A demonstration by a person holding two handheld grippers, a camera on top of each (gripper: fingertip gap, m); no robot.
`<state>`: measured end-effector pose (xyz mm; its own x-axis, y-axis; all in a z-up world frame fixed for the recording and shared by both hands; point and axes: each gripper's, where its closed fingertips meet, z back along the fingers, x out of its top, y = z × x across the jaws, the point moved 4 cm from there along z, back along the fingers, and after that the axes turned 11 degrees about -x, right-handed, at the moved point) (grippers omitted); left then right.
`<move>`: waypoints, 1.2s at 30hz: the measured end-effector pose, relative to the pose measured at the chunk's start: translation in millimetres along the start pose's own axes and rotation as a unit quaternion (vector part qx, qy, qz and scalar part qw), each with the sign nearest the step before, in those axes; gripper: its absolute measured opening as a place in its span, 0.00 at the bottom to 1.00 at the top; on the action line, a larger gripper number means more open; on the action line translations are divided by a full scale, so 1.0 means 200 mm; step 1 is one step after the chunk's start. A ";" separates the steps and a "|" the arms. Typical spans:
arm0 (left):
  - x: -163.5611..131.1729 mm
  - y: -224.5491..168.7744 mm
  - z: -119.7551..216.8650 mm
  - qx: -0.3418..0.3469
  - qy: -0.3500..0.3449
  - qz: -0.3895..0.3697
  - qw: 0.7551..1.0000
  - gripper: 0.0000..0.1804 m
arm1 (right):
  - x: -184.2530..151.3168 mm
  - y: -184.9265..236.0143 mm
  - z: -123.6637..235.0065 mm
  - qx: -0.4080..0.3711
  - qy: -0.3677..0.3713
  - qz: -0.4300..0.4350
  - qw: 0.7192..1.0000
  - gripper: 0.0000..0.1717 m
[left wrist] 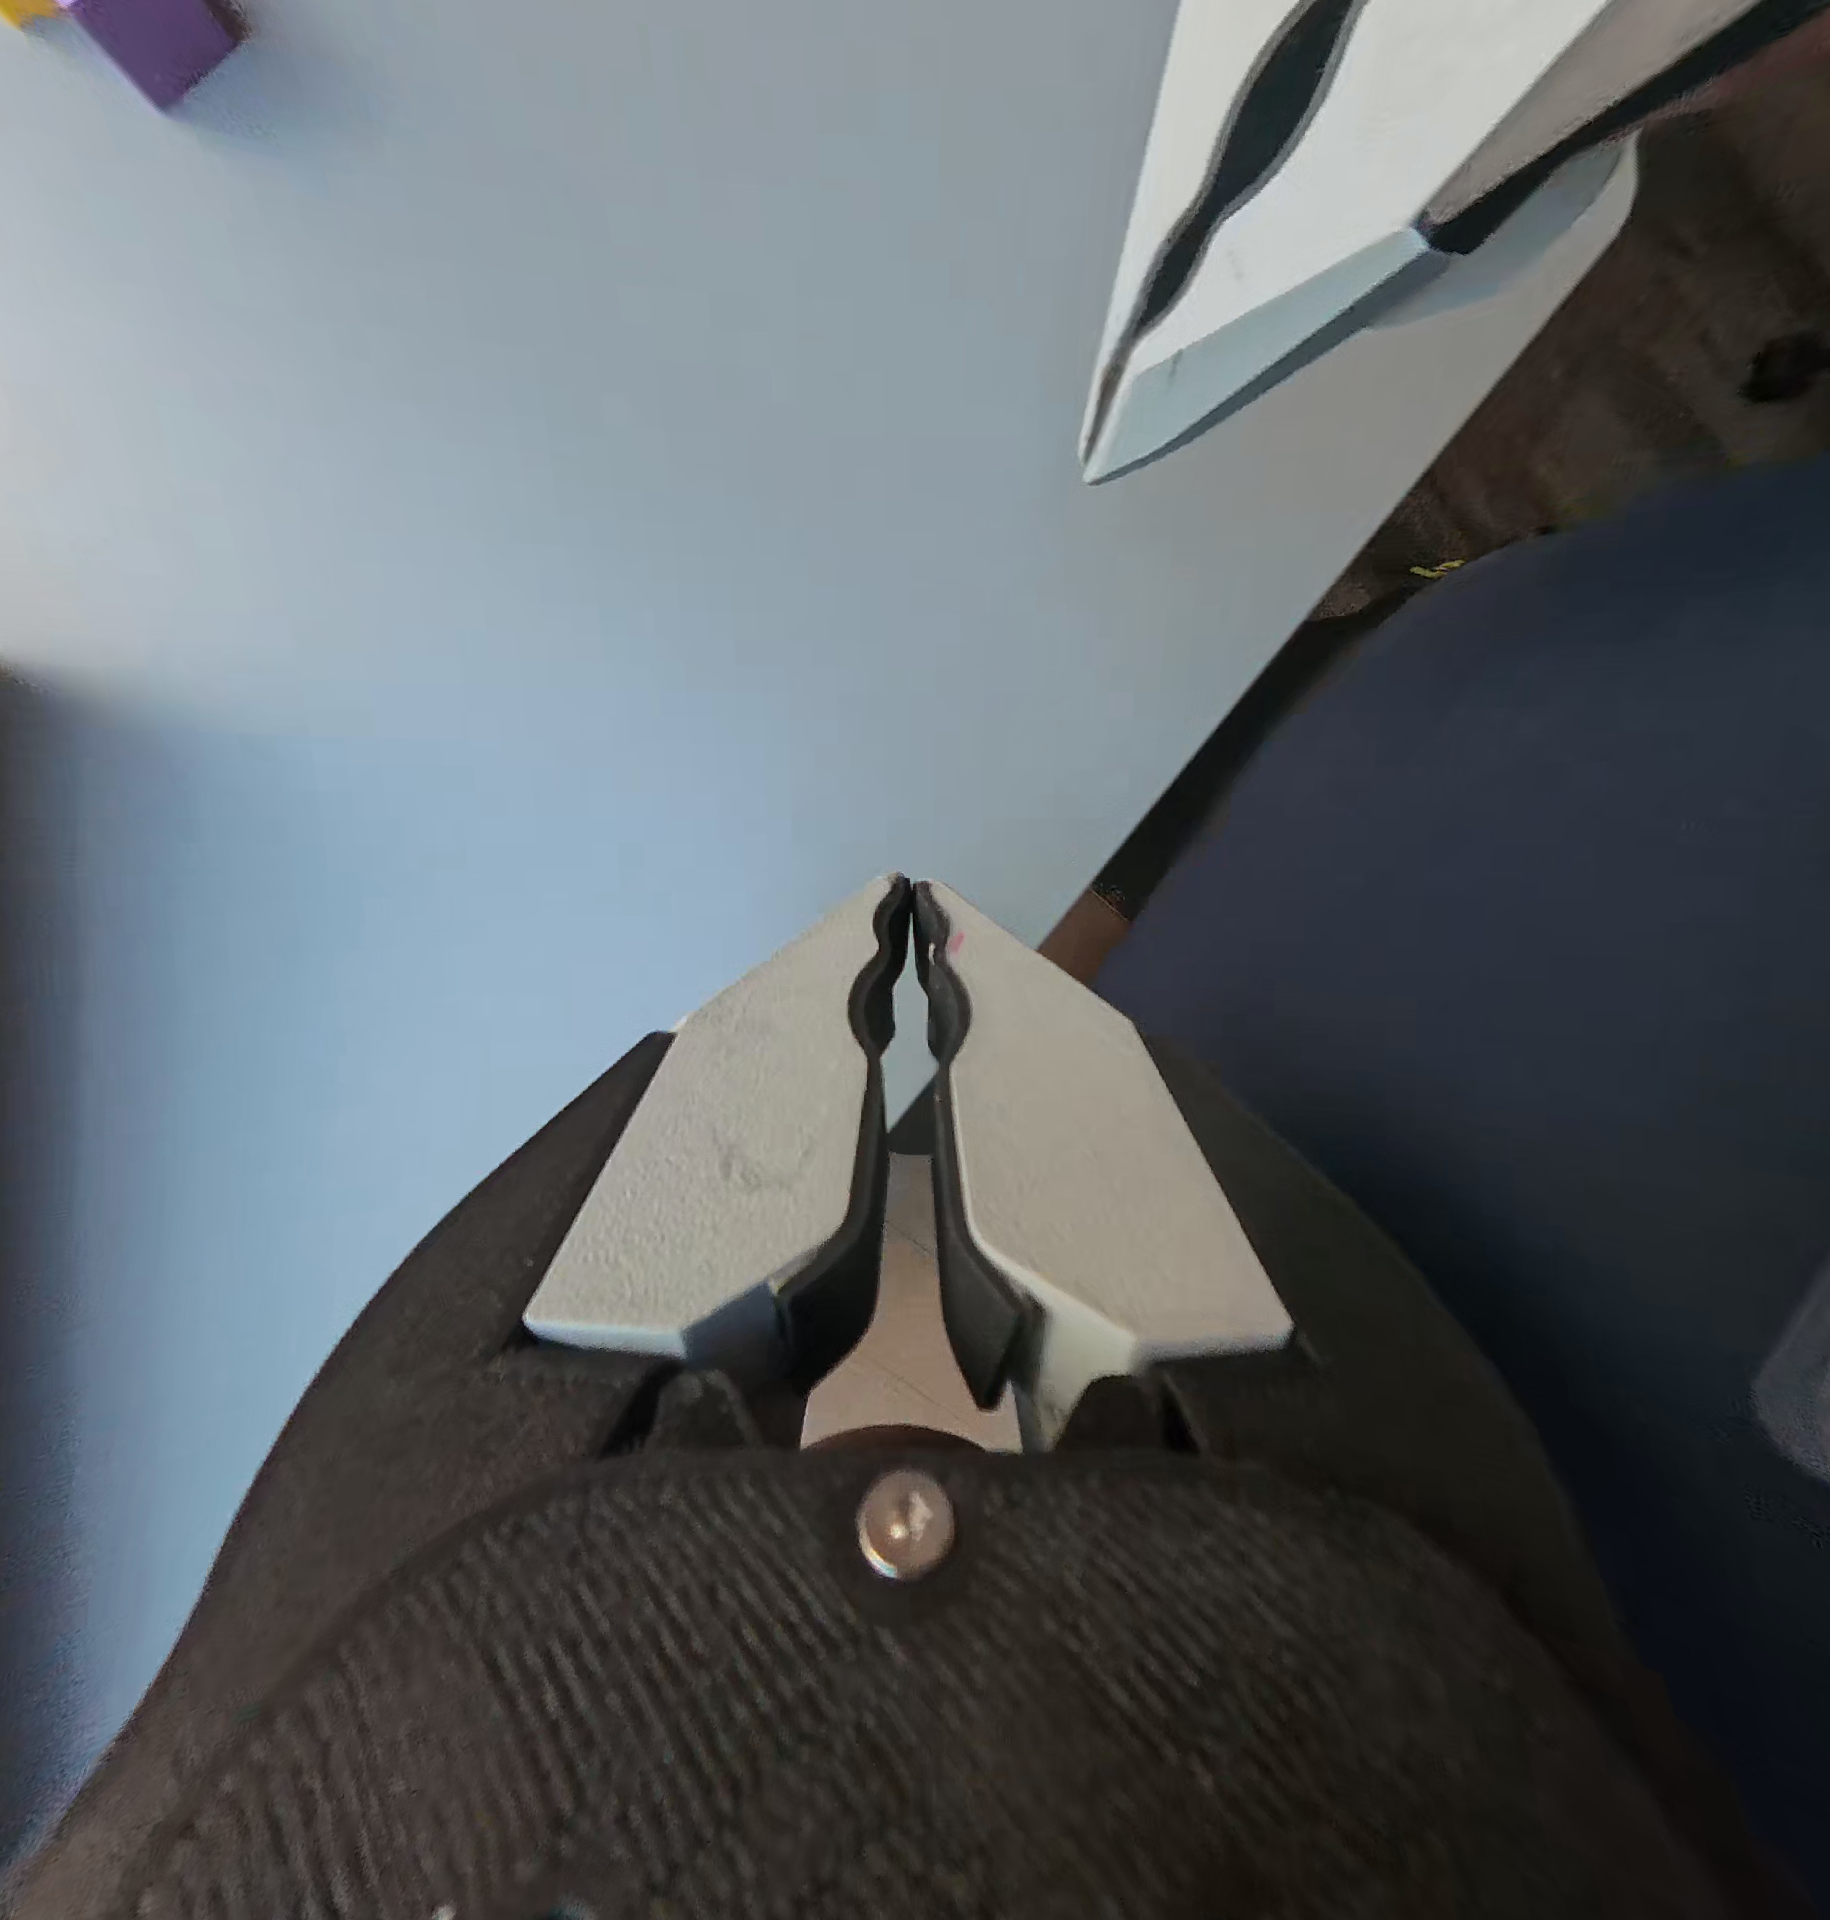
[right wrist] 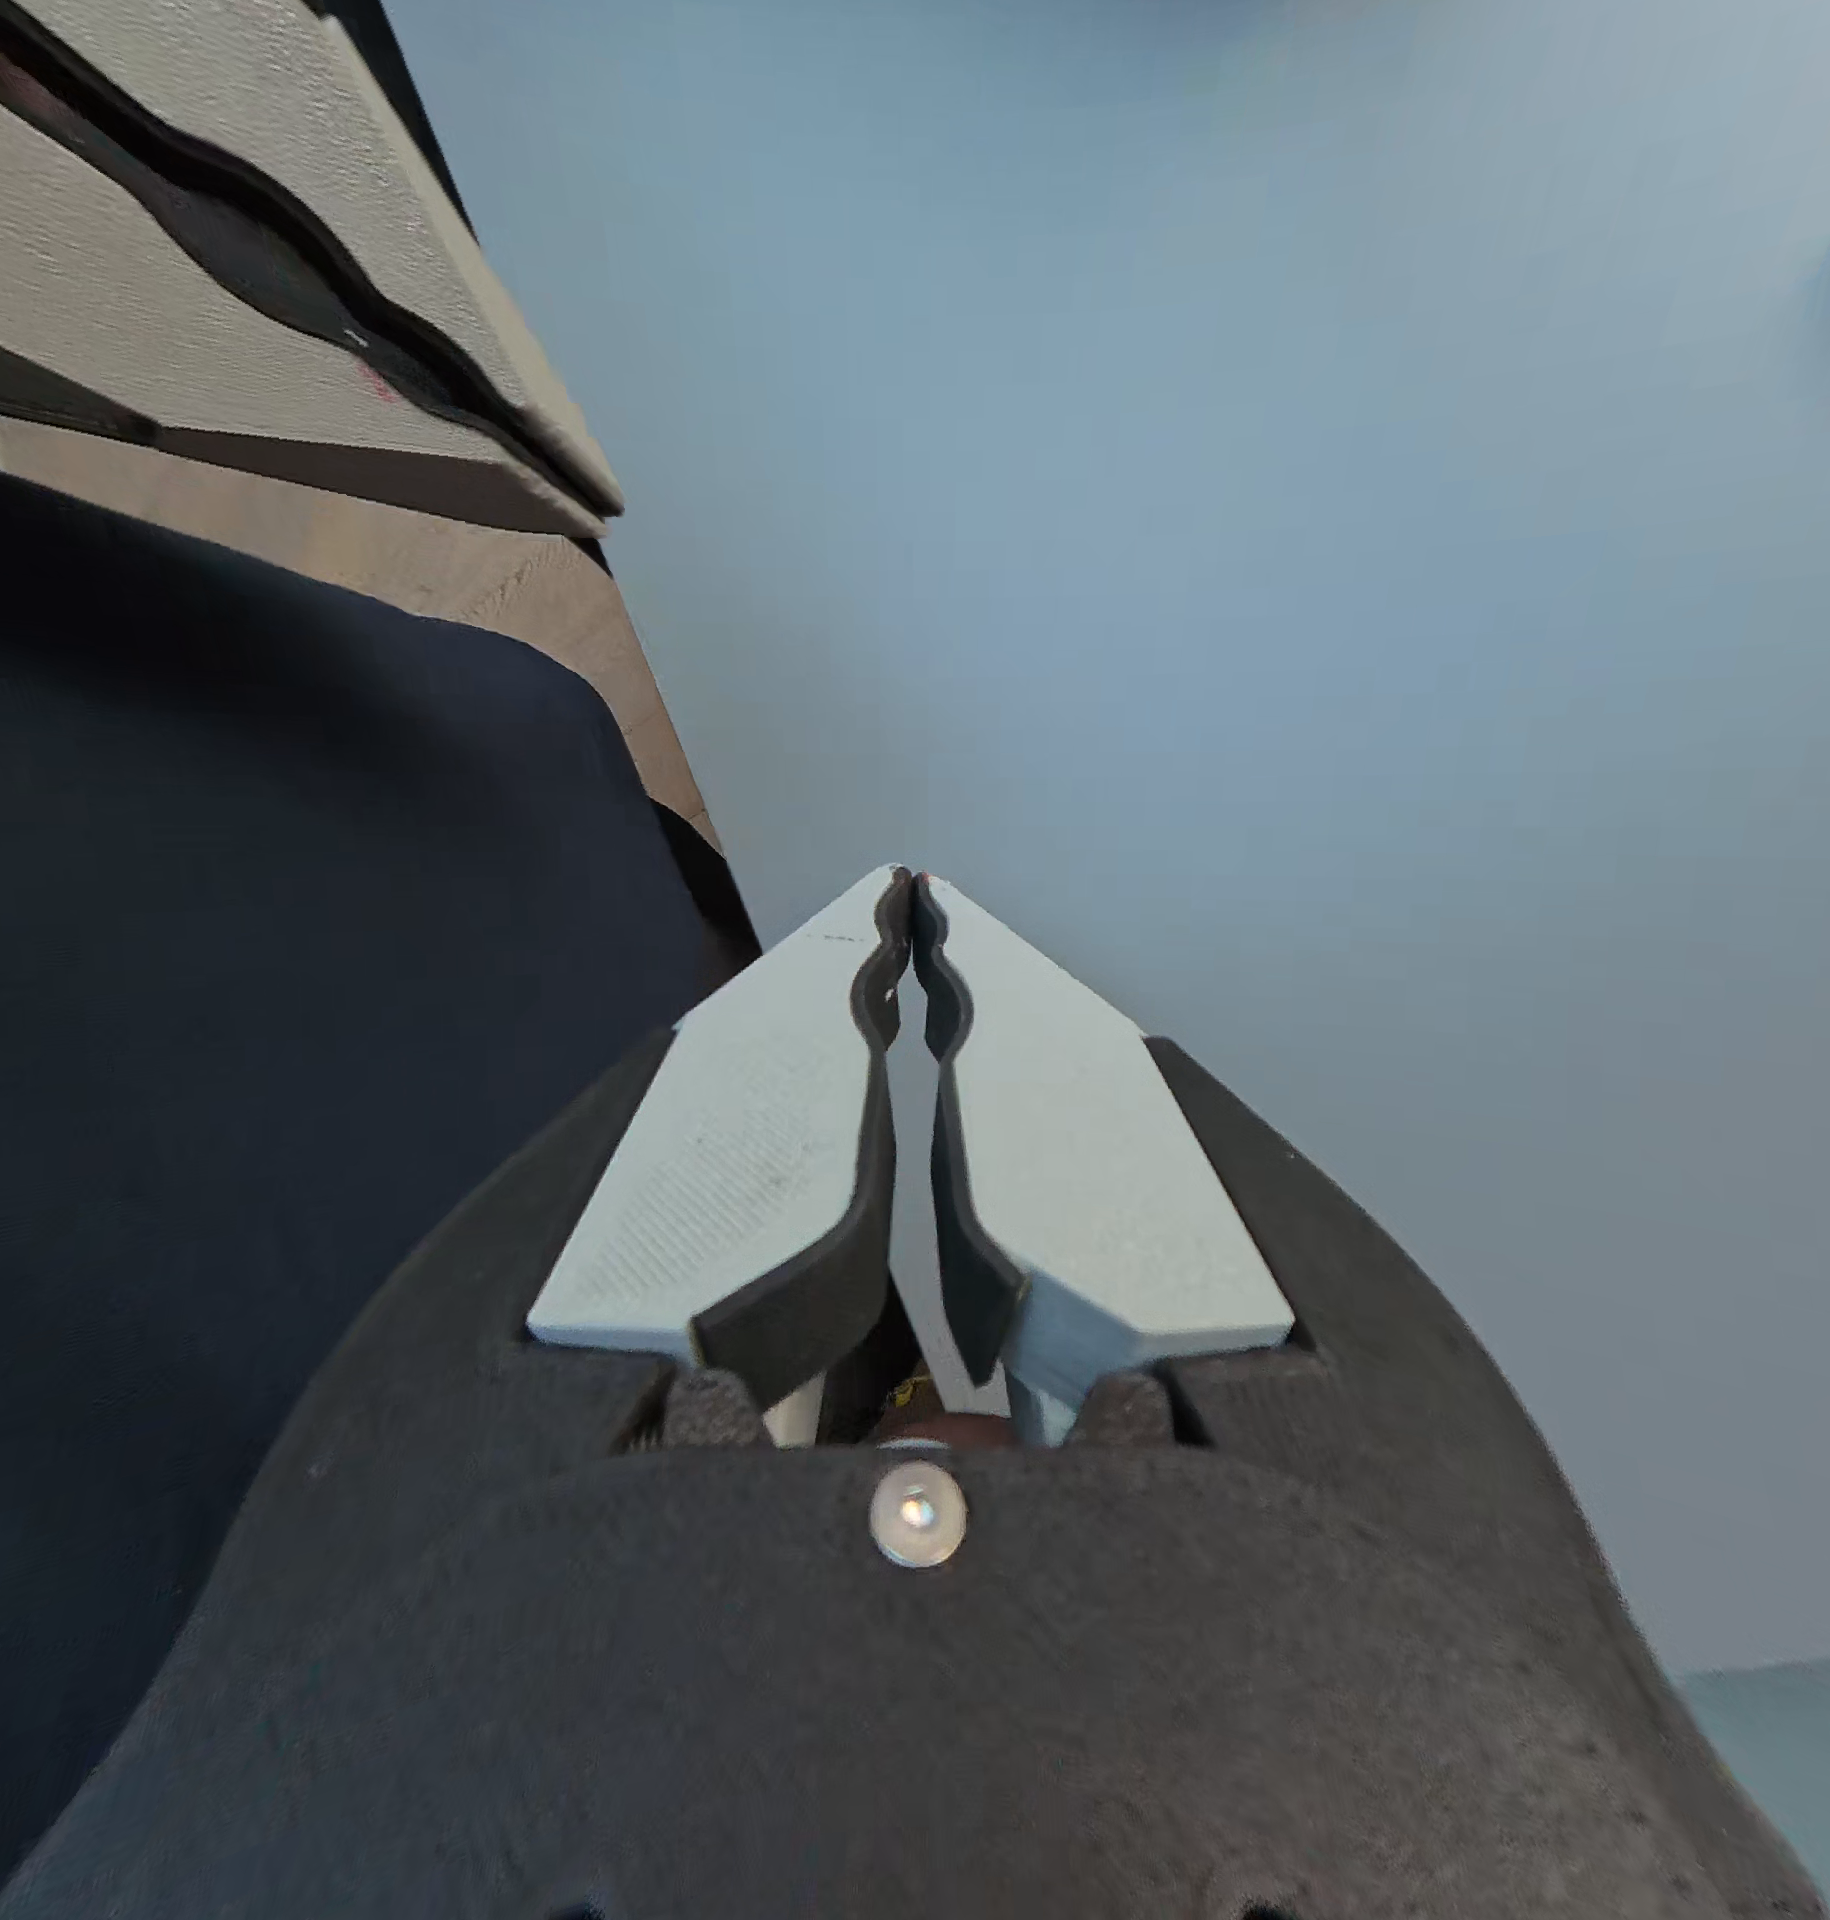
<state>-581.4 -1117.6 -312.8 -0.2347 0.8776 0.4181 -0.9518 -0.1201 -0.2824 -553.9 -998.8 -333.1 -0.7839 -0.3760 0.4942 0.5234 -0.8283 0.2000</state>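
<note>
While the pale blue tabletop (left wrist: 578,468) fills most of both wrist views, it is the broadest thing in sight, smooth and bare around the two grippers. Its dark edge (left wrist: 1181,831) runs diagonally, and beyond that edge lies a large dark navy fabric surface (left wrist: 1513,935), seen again on the left side of the right wrist view, with a strip of brown floor (left wrist: 1617,343) showing past it. Next in size are the grippers themselves, each with a black textured body and pale grey fingers lined with wavy black pads. The left gripper (left wrist: 909,885) hangs over the tabletop near the table edge with its jaws fully closed: the pad tips meet at the front and nothing sits between them. The right gripper (right wrist: 911,875) is in the same state, its jaws drawn together tip to tip over bare tabletop, with nothing in its grasp. Each gripper also appears in the other's view, off to the side and well apart from the nearer fingertips, and looks closed there too. Smallest of all is a purple block (left wrist: 158,47) at the far upper left corner of the left wrist view, resting on the tabletop well away from both grippers, with a sliver of yellow just beside it.
</note>
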 end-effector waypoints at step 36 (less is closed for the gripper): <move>0.06 0.16 -0.32 -0.031 0.105 0.110 0.988 0.00 | -0.23 -0.39 0.14 0.020 -0.030 -0.093 0.995 0.00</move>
<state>-602.2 -1081.8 -372.8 -0.3825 0.9111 0.1535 -0.8669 -0.2964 -0.4009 -549.5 -904.6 -348.3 -0.8475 -0.1909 0.4953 0.3849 -0.8636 0.3258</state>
